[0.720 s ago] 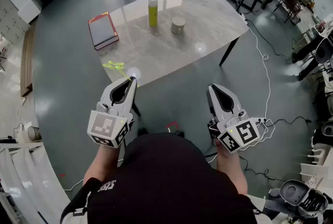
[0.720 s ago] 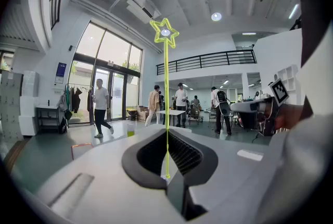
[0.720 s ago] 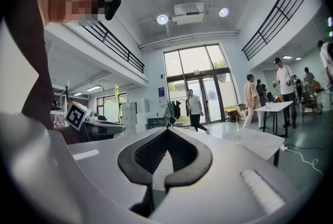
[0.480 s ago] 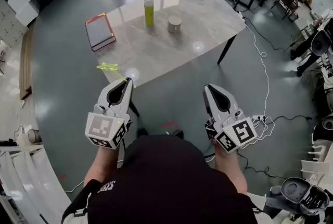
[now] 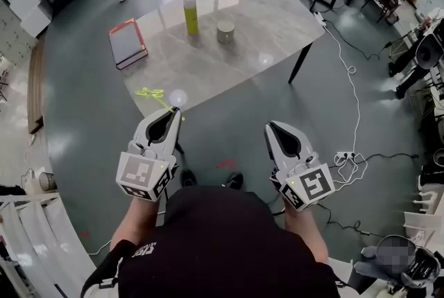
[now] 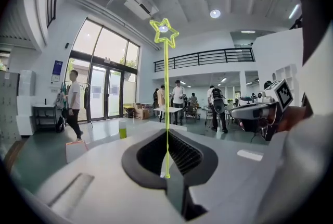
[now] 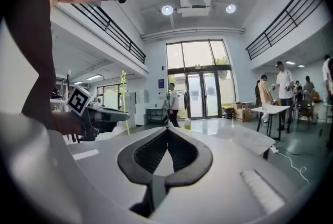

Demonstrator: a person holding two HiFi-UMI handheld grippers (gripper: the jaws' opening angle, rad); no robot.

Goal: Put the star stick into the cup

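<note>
My left claw (image 5: 174,110) sits in the lower left of the head view, clamped tight on the star stick (image 5: 154,93). The thin yellow-green stick runs up and to the left from the claw tips, and its star lies in the picture over the near edge of the counter (image 5: 270,16). In the left gripper view the stick (image 6: 166,87) rises straight up the middle of the frame from the closed tips of the claw (image 6: 166,132), with the star at its top.

My right claw (image 5: 269,126) is in the lower right of the head view, off the counter and over the floor. Its jaws are pressed together with nothing between them, as the right gripper view (image 7: 167,130) shows.

The cup (image 5: 225,31) stands upright on the counter in the upper middle, well apart from the stick. A yellow-green bottle (image 5: 189,14) stands just to its left, and a red-edged board (image 5: 127,44) lies at the counter's left end.
</note>
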